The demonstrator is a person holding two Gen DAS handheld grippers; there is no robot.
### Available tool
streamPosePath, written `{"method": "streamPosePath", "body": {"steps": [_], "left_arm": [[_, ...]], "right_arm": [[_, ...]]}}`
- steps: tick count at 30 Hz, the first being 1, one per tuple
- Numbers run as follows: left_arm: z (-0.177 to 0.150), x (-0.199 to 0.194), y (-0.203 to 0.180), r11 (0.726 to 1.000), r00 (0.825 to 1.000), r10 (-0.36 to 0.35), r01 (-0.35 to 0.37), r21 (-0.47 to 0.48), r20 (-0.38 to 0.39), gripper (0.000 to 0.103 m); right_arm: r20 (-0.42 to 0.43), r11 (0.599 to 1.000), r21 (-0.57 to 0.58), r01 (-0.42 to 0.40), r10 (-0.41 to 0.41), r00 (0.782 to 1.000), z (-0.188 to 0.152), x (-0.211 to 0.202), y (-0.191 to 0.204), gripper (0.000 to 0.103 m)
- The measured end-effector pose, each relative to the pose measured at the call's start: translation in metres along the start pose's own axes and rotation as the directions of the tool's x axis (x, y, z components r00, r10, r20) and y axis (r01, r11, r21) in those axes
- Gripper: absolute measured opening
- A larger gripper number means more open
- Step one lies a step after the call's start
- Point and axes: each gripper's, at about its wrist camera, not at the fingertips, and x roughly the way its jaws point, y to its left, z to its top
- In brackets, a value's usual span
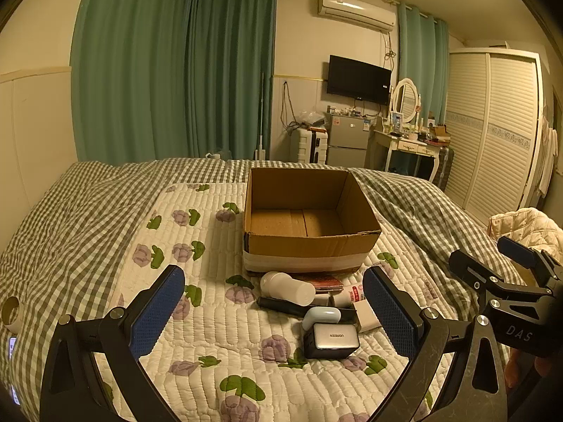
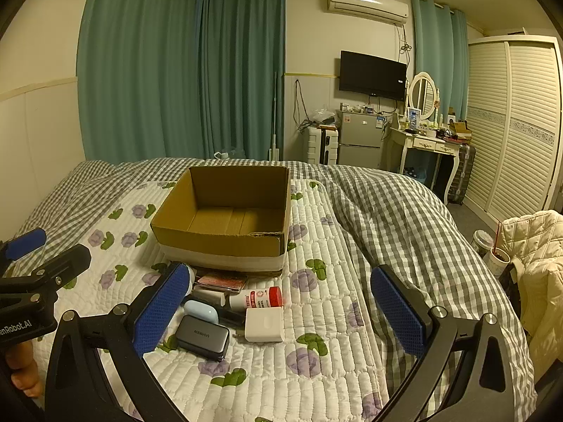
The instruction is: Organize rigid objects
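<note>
Place: we are in a home bedroom.
Bed (image 1: pixel 88 211): gingham duvet and floral quilt fill our foreground.
Far wall: we see green curtains (image 1: pixel 169 70), a TV (image 1: pixel 359 79), a dressing table (image 1: pixel 408 142).
Right edge: louvred wardrobe (image 2: pixel 513 123).

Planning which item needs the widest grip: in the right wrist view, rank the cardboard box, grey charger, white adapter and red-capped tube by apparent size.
1. cardboard box, by far the largest.
2. grey charger and white adapter: they look alike, so no ranking between them.
3. red-capped tube, slimmest, though it lies farther from the camera.
</note>
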Motion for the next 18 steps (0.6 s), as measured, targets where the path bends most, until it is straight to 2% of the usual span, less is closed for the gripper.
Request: {"method": "streamPosePath", "body": {"steps": [18], "left_arm": [[-0.0009,0.0,0.0015,1.0,1.0,0.002,-0.002,0.0,-0.004,0.103]], "right_arm": [[0.0,1.0,-0.004,0.0,0.0,1.0,-0.0017,-0.0003,0.0009,0.103]]}}
